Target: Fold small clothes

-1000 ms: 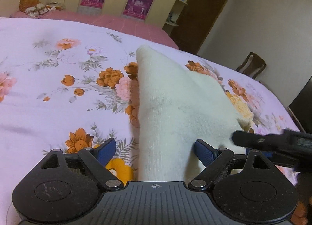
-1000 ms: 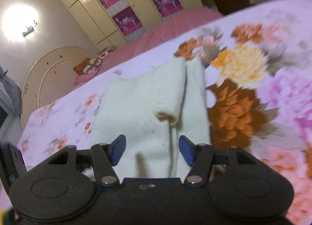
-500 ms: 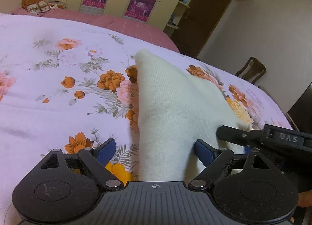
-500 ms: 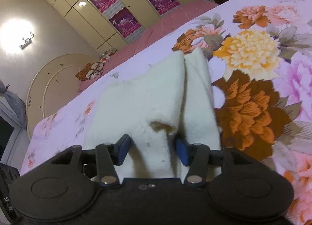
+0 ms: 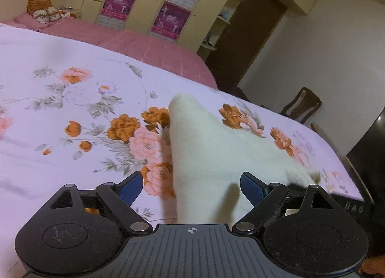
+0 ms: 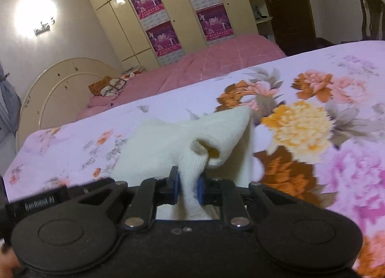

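Note:
A cream knitted garment lies on the floral bedspread. In the right wrist view my right gripper is closing its jaws, and its blue pads pinch a bunched fold of the cream garment, lifted a little off the bed. In the left wrist view my left gripper stands open over the garment's near edge; the cloth lies between its fingers and neither pad touches it. The right gripper's black body shows at the right edge of that view.
Behind the floral bedspread lies a pink quilted blanket, with a patterned pillow by the headboard. Cream wardrobes with purple posters line the far wall. A dark wooden chair stands past the bed's right edge.
The right gripper's jaws came together on a fold of the cream garment and raised it slightly. The left gripper stayed open in place.

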